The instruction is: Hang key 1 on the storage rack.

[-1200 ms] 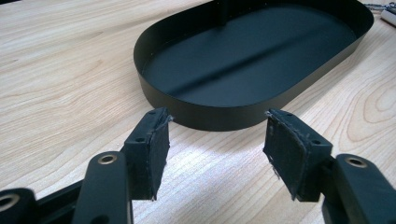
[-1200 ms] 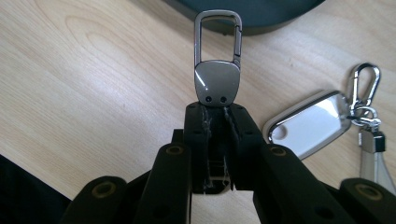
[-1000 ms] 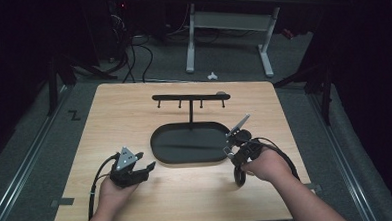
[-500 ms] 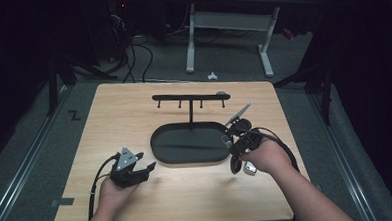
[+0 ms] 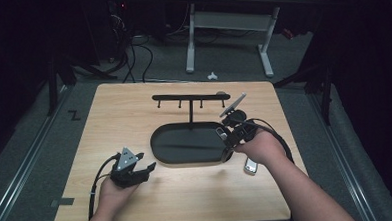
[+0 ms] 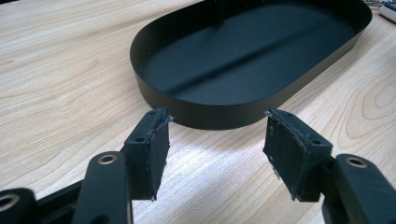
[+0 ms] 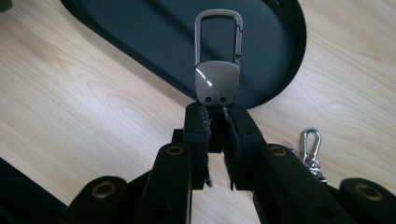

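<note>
A brown-grey carabiner key clip [image 7: 218, 60] sticks out of my right gripper [image 7: 215, 116], which is shut on its flat end. The clip's loop hangs over the right end of the black oval tray [image 7: 140, 37]. In the high view my right gripper [image 5: 225, 138] is at the tray's [image 5: 185, 146] right rim. A black T-shaped rack [image 5: 189, 97] with small hooks rises from the tray's far side. My left gripper [image 5: 142, 169] rests open on the table near the tray's front left; between its pads [image 6: 152, 149] there is only bare wood, the tray rim [image 6: 210, 116] just beyond.
A second silver key clip [image 5: 250, 165] lies on the table just right of the tray, beside my right hand; it also appears by my right gripper's jaws [image 7: 311, 144]. Bare wood stretches along the table's left and front.
My right gripper moved forward and left to the tray's right end with the clip in it, uncovering the second clip on the table. The left gripper stayed still.
</note>
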{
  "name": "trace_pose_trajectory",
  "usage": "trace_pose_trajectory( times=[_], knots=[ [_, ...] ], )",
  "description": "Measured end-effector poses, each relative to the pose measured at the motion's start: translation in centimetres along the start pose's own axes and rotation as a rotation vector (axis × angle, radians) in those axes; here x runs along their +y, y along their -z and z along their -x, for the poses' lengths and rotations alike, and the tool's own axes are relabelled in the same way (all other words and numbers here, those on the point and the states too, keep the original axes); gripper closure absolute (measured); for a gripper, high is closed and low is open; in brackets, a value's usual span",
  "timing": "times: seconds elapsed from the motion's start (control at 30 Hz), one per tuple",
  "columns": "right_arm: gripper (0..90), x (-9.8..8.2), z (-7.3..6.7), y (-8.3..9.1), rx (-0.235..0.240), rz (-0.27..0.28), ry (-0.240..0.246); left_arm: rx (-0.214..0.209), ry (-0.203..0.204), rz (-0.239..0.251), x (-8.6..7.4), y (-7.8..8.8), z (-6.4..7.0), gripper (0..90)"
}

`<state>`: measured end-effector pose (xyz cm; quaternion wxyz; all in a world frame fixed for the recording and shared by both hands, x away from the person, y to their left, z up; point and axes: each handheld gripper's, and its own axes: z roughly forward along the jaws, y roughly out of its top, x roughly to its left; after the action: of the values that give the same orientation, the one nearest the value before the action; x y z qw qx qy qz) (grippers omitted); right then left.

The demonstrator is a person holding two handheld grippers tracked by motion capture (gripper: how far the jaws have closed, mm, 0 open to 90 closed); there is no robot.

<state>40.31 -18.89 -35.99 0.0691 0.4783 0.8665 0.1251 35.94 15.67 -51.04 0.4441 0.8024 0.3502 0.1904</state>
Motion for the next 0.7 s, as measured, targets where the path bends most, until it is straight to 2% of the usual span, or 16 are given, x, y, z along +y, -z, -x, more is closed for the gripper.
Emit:
trace_pose_trajectory(
  times=[0.2, 0.3, 0.37, 0.47, 0.7],
  knots=[
    [79.9, 1.0, -0.1, 0.5, 0.011, 0.018, 0.013, 0.004, 0.010, 0.005, 0.0, 0.1, -0.1, 40.4],
    [79.9, 1.6, -0.1, 0.6, 0.017, 0.021, 0.006, 0.011, 0.000, 0.005, 0.0, 0.0, -0.1, 40.5],
    [79.9, 1.9, 0.1, 0.7, 0.014, 0.027, 0.022, 0.013, 0.007, 0.004, 0.0, 0.0, -0.3, 40.5],
    [79.9, 2.4, 0.2, 0.6, 0.027, 0.035, 0.010, 0.016, 0.010, 0.002, -0.1, 0.0, -0.3, 40.5],
    [80.0, 3.3, 0.3, 1.0, 0.011, 0.048, 0.013, 0.009, 0.000, -0.004, -0.2, 0.1, 0.0, 40.5]
  ],
)
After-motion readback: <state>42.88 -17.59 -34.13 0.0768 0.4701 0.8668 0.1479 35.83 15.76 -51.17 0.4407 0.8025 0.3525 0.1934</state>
